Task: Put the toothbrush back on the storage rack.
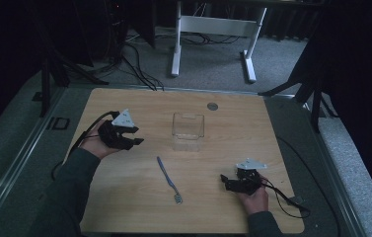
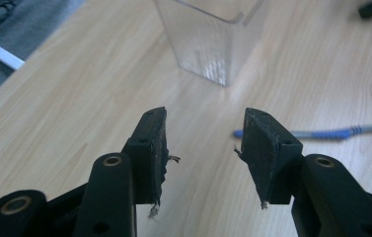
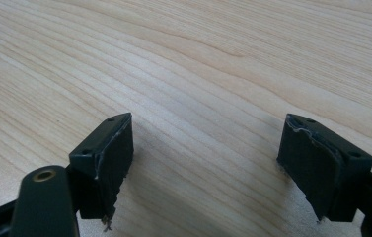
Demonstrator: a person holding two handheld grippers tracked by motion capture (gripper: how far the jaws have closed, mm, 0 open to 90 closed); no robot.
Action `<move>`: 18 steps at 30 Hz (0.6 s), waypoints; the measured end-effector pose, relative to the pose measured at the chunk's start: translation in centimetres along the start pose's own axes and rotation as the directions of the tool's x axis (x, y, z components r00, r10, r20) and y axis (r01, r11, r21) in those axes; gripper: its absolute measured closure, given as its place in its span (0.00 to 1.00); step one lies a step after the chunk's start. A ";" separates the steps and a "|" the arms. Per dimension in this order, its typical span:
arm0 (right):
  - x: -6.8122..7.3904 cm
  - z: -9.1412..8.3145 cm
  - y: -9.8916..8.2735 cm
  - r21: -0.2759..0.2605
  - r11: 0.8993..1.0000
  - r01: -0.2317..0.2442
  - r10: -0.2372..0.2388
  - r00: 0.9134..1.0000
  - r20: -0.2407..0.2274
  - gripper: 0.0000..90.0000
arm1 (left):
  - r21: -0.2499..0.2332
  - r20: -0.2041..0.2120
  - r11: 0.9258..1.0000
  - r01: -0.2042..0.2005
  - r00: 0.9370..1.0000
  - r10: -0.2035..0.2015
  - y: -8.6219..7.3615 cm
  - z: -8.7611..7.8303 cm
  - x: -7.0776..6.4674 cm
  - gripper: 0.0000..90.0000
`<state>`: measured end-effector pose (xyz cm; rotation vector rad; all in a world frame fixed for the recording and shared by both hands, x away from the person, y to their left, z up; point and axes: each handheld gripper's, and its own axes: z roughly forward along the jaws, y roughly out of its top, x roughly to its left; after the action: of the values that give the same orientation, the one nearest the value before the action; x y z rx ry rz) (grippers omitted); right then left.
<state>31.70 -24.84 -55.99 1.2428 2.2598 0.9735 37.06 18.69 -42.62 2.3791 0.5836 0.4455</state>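
Observation:
A blue toothbrush [image 1: 168,178] lies flat near the middle of the wooden table [image 1: 124,207], its bristle head toward the front edge. A clear plastic box [image 1: 187,129] stands upright just behind it. My left gripper [image 1: 135,137] is held at the left of the table, open and empty, pointing toward the box [image 2: 208,39] and the toothbrush [image 2: 316,133]. My right gripper [image 1: 224,180] rests low at the front right, open, with bare tabletop [image 3: 198,74] between its jaws.
A small round metal disc [image 1: 212,106] sits near the table's far edge. Cables trail off both grippers over the table sides. Beyond the table stand white desk legs [image 1: 175,49] and dark stands on a grey floor.

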 end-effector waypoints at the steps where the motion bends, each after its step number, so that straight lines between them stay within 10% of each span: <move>1: 0.0 0.0 0.0 0.000 1.000 0.000 0.000 1.000 0.000 0.23 | 0.012 0.002 1.000 -0.013 1.000 0.013 0.1 0.1 -0.1 0.58; 18: 0.0 0.0 0.0 -0.001 1.000 0.003 -0.003 1.000 0.000 0.23 | 0.098 0.046 0.979 -0.181 0.983 0.177 2.2 2.4 -2.8 0.57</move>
<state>31.73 -24.84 -55.99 1.2393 2.2601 0.9736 36.41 14.51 -43.39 2.5437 0.3843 0.4585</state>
